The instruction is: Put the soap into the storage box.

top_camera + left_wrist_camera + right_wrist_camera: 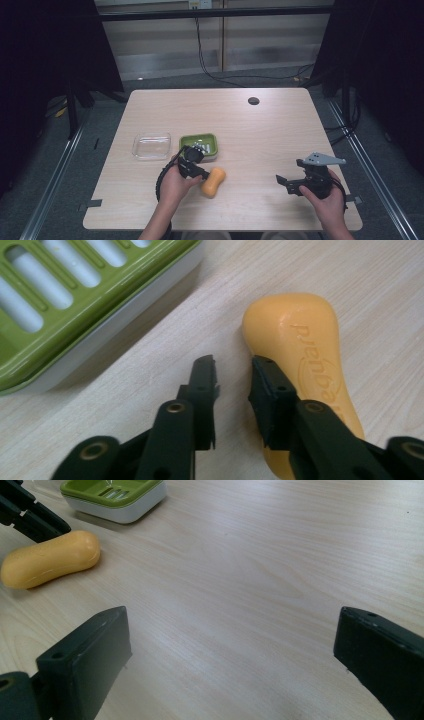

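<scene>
1. The left gripper [232, 377] has its jaws a little apart with bare wood between them; nothing is clamped. Its right-hand jaw lies against the side of the orange soap bar [305, 355], while the other jaw stands clear of it.
2. The soap bar lies flat on the worktop [260, 135], near the front edge and left of the middle, just in front of the green soap dish [199, 145].
3. The right gripper [230, 645] has its jaws spread wide, holding and touching nothing, low over bare wood near the front right corner.
4. The left gripper view shows raised lettering on the soap and the slotted insert of the dish, which the high view renders too small to read.
5. The high view shows a clear plastic container [151, 145] just left of the dish and a dark round hole [253, 101] toward the far edge.
6. The right gripper view shows the soap [50, 559] from the side, with the left gripper's jaws beside it.
</scene>
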The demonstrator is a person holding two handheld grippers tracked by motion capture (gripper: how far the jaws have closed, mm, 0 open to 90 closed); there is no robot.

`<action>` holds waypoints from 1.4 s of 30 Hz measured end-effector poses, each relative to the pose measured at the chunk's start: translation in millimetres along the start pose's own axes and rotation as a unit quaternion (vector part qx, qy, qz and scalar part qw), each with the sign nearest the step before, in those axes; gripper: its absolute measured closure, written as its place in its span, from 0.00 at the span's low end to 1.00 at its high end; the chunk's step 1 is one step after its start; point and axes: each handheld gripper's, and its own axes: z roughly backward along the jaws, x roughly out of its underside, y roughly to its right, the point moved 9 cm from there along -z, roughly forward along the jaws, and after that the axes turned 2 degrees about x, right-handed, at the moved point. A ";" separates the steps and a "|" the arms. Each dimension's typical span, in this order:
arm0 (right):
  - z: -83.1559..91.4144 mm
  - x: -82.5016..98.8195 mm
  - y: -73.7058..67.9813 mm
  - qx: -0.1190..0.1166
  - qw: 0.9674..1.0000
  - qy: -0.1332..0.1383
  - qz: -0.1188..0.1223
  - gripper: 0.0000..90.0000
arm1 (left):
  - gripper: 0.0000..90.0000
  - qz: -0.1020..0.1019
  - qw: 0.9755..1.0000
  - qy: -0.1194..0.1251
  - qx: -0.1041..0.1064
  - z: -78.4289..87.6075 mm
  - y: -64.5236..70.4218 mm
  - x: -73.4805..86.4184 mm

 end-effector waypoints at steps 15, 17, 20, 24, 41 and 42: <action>0.2 -1.4 -1.9 -0.001 1.000 0.001 0.005 0.02 | 0.50 0.013 0.999 -0.022 0.019 19.8 18.3 -7.5; 0.1 -1.7 -2.4 -0.001 1.000 0.002 0.004 0.02 | 0.47 0.014 0.999 -0.024 0.024 19.6 21.8 -9.0; -0.1 -1.5 -2.6 0.000 1.000 0.001 0.004 0.02 | 0.43 0.011 0.999 -0.035 0.016 16.9 23.3 -9.4; -0.3 -1.5 -3.9 -0.003 1.000 0.001 0.008 0.02 | 0.43 0.015 0.999 -0.049 0.013 9.7 23.5 -8.5; -0.6 -1.8 -4.4 -0.004 1.000 0.001 0.009 0.02 | 0.40 0.020 0.997 -0.068 0.004 -5.7 29.5 -11.1; -0.8 -1.7 -4.6 -0.003 1.000 0.000 0.009 0.02 | 0.40 0.022 0.998 -0.067 0.005 -6.8 30.1 -11.5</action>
